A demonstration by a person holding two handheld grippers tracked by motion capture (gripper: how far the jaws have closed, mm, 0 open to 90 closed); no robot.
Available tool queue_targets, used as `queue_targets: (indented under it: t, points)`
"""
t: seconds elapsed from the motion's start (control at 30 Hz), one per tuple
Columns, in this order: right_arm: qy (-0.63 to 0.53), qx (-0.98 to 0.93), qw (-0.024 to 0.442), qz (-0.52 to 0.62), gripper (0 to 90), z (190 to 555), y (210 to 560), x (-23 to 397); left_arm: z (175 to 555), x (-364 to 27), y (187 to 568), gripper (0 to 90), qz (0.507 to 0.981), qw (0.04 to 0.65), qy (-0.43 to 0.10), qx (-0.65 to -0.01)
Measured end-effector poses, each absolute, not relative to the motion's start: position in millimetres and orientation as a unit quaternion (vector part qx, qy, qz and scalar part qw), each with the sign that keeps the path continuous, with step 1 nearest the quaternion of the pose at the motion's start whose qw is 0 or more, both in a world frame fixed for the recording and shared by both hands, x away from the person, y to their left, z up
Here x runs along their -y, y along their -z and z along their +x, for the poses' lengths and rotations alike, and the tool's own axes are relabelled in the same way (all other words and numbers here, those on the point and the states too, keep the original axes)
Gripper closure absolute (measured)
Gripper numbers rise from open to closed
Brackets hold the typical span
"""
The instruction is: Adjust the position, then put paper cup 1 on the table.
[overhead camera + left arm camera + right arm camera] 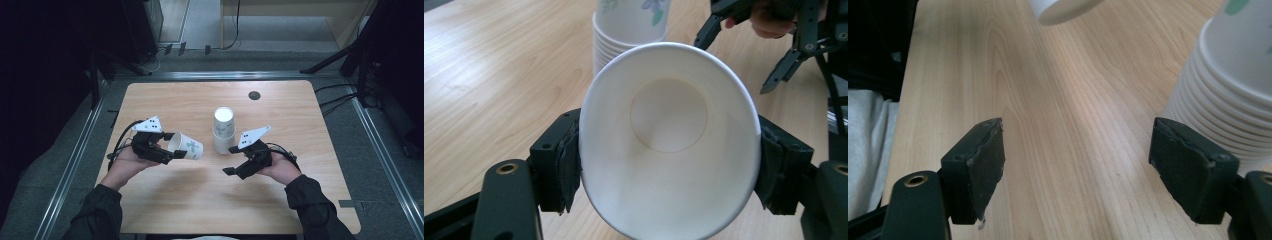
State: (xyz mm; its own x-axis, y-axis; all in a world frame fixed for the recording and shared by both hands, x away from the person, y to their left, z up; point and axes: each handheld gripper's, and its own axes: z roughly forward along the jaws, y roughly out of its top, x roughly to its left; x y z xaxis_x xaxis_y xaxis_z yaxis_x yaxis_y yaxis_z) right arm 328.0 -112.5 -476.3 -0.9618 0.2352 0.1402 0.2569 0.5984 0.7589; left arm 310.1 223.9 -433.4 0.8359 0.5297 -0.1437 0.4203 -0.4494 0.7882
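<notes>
Cup [187,146] held on its side above the table [165,100], left of centre in the high view, clear of the wood. Long axis runs near level: mouth toward the person's left hand, closed base toward the stack [223,131] on the right. Green print shows on its wall. In the left gripper view the open mouth [669,135] faces the camera, the round bottom seen deep inside, rim pressed slightly oval. Left gripper [167,148] pinches the cup across its rim end, one pad on each outer side of the wall, both pads touching. Stack stands upright near table centre, mouths down, base of the top one facing up; many nested rims show in the right gripper view [1228,95]. Cup base near the stack, not touching it. Right gripper [231,160] sits low, just in front of and beside the stack, jaws spread wide with bare wood between the pads and nothing gripped; right pad close to the stack's lower rims, contact not clear. In the left gripper view this gripper [744,55] shows beyond the cup, jaws apart. Small dark round inset [254,95] in the table's far side, well apart from everything.
</notes>
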Motion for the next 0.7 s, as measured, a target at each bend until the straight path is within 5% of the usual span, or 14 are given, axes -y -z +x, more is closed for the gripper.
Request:
queue_targets:
  t: [0.7]
  points:
    - [0.419,0.894,0.005,-0.160,22.6,334.7,478.1,119.5,322.4,-267.9,430.6,25.7,0.846,0.401,-0.079,-0.343]
